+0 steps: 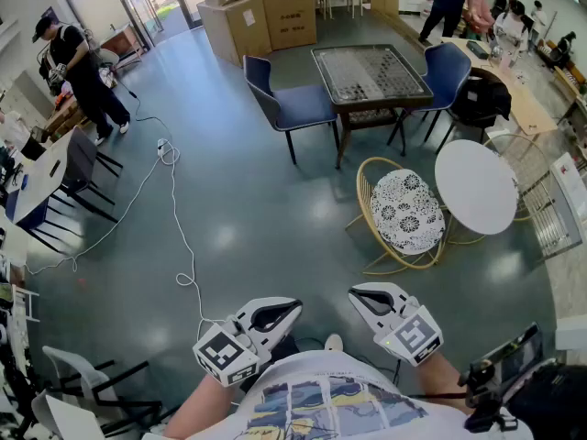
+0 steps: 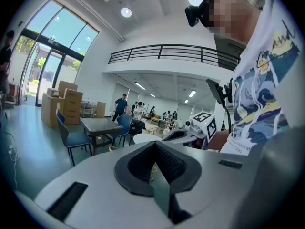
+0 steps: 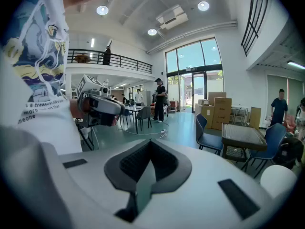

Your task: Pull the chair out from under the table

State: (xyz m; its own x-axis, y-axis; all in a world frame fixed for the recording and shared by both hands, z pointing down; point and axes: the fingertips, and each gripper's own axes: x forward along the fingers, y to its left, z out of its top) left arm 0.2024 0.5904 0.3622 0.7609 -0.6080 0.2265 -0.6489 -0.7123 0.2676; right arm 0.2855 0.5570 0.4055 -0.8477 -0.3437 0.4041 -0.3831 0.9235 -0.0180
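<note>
Up close, left gripper [image 1: 276, 316], right gripper [image 1: 371, 301], jaws shut, padded blue chair [image 1: 303, 106], glass table [image 1: 369, 73]

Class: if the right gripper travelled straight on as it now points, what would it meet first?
Probably the floor: the right gripper tilts downward, aimed left of the blue chair. Depth is unclear.

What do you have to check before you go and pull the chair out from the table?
1. Claws carry nothing: ok. The left claw and right claw are both shut and empty.
2. Claws open for grabbing: not ok.
3. Close enough to reach: not ok. The blue padded chair by the square glass-topped table is far off across the room.
4. Way there: ok. The white floor cable lies off to the left.
5. Which blue chair is meant: cannot tell.
</note>
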